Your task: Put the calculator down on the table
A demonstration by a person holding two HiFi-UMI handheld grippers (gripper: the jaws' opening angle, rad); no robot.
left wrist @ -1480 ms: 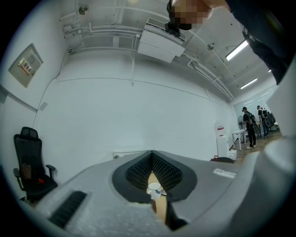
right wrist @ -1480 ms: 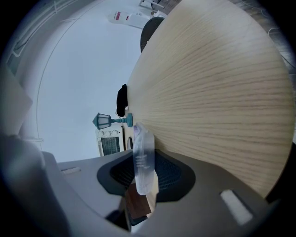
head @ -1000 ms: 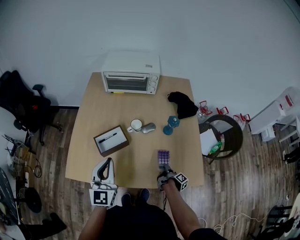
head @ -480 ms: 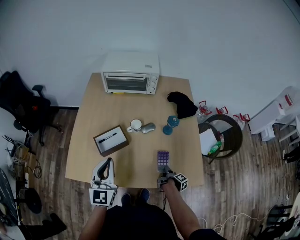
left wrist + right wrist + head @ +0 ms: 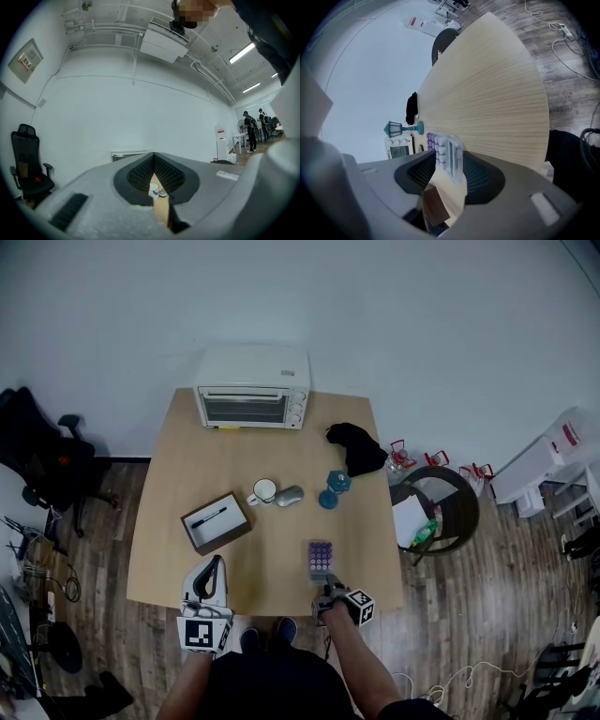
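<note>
The calculator [image 5: 321, 558], clear-cased with purple keys, lies flat on the wooden table [image 5: 211, 460] near its front edge. My right gripper [image 5: 328, 585] sits just behind it at the table's edge. In the right gripper view the calculator [image 5: 446, 152] has its near end between the jaws, which have just been opening and now stand apart from its sides, so my right gripper [image 5: 449, 158] is open. My left gripper [image 5: 218, 562] rests at the front left of the table. Its jaws meet at the tips in the left gripper view, with nothing held by my left gripper [image 5: 153, 165].
A white toaster oven [image 5: 253, 386] stands at the table's back. A mug [image 5: 263, 491], a mouse [image 5: 289, 495], a teal lantern figure [image 5: 330, 489], a black cloth [image 5: 355, 447] and a brown box with a pen [image 5: 216, 521] lie mid-table. An office chair [image 5: 37, 451] stands left, a round stool [image 5: 441, 507] right.
My right gripper has drawn back slightly toward the table's near edge while the calculator stays lying on the table. The left gripper has not moved.
</note>
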